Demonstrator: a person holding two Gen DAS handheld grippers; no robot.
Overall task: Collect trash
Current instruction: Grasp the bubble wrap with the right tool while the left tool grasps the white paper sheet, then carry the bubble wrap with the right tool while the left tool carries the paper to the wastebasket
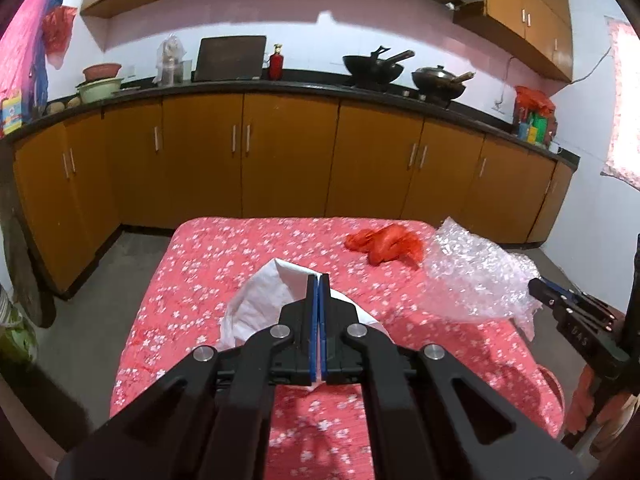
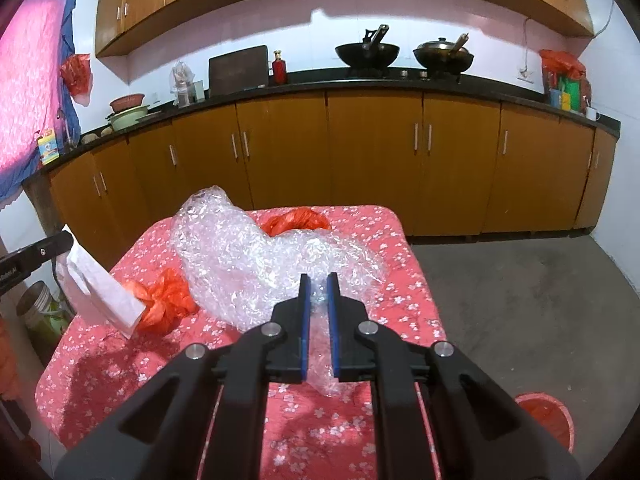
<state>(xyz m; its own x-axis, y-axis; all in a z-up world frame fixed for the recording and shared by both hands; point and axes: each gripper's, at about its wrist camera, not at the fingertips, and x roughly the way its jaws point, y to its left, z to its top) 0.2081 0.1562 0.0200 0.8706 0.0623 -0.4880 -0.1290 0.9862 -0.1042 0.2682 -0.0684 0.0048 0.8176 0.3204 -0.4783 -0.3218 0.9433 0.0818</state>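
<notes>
Home kitchen. Orange-brown cabinets [image 2: 360,152] run under a black counter [image 2: 400,82] and along the wall above. Two woks [image 2: 367,54] sit on the stove.

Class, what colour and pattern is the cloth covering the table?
Red-pink with small white blossoms: the tablecloth. It shows best in the left wrist view.

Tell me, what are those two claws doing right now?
Left gripper shut on white paper. Right gripper shut on bubble wrap. Red plastic bags on table. Nothing blocking.
</notes>
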